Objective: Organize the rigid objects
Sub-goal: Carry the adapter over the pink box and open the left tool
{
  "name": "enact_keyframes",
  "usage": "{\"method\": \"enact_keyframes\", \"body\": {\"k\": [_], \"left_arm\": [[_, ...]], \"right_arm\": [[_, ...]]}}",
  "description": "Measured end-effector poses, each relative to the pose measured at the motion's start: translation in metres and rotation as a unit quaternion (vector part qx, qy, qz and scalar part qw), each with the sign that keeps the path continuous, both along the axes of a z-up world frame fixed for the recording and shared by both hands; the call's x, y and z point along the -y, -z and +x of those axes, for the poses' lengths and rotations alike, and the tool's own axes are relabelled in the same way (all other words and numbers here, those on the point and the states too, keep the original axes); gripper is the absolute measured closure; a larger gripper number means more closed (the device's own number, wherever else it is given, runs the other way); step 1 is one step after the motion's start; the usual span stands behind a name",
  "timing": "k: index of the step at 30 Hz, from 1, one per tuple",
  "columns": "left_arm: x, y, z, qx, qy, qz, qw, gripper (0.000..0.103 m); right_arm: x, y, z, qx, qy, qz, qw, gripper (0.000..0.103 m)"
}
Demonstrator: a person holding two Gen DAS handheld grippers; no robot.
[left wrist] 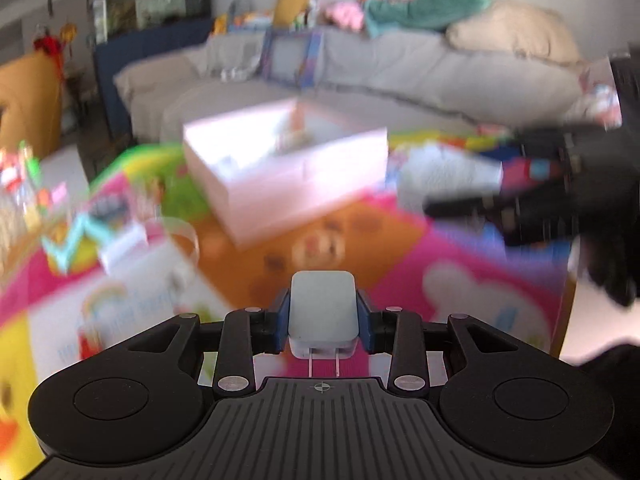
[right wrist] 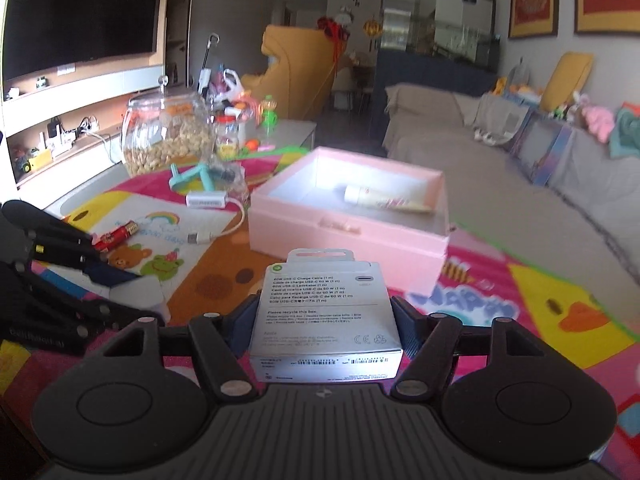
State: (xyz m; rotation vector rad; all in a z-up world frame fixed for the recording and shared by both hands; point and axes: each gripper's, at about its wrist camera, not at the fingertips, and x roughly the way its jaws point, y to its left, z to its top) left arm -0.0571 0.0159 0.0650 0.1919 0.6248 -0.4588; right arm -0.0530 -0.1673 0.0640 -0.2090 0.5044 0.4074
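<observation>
both grippers loaded above the play mat (right wrist: 560,312).
left gripper (left wrist: 322,314) pinches a white charger plug (left wrist: 322,312); right gripper (right wrist: 326,320) clamps a white cable box (right wrist: 326,312), pink storage box (right wrist: 348,232) just ahead holding a tube (right wrist: 384,200).

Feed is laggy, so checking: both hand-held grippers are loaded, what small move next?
Probably carry the right hand-held gripper forward over the open pink box and release there. It grips the charge cable box short of the pink box, which holds only a tube.
</observation>
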Motion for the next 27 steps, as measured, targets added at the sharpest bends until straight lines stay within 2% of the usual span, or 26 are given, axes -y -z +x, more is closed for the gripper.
{"method": "enact_keyframes", "body": {"k": [4,6,9,12,15,17,20,23,24,27], "left_arm": [[0.013,-0.046,0.034,0.083,-0.018,-0.005,0.9964,0.066],[0.018,-0.065,0.063,0.106,-0.021,-0.023,0.9939,0.066],[0.028,-0.076,0.118,0.100,-0.054,-0.031,0.9930,0.065],[0.028,-0.071,0.147,0.088,-0.100,-0.044,0.9901,0.068],[0.009,-0.060,0.143,0.057,-0.107,-0.098,0.9878,0.068],[-0.009,-0.049,0.129,0.039,-0.111,-0.116,0.9862,0.068],[-0.028,-0.028,0.099,0.025,-0.115,-0.115,0.9863,0.068],[-0.040,-0.009,0.070,0.011,-0.115,-0.108,0.9873,0.068],[-0.043,-0.003,0.062,0.005,-0.115,-0.104,0.9879,0.068],[-0.050,0.010,0.047,-0.007,-0.129,-0.074,0.9889,0.068]], "right_arm": [[0.004,-0.003,-0.002,0.015,0.002,0.006,1.000,0.034],[0.005,-0.001,0.000,0.013,0.001,0.013,1.000,0.034],[0.009,0.002,0.003,0.009,0.007,0.021,1.000,0.034],[0.014,0.002,0.004,0.012,0.019,0.025,0.999,0.034],[0.023,0.004,0.007,0.013,0.035,0.029,0.999,0.034],[0.026,0.005,0.015,0.007,0.046,0.033,0.998,0.034],[0.026,-0.003,0.031,0.015,0.055,0.044,0.997,0.034],[0.020,-0.023,0.055,0.045,0.049,0.064,0.996,0.036],[0.016,-0.033,0.070,0.057,0.046,0.066,0.995,0.040],[0.002,-0.061,0.117,0.091,0.046,0.073,0.992,0.037]]}}
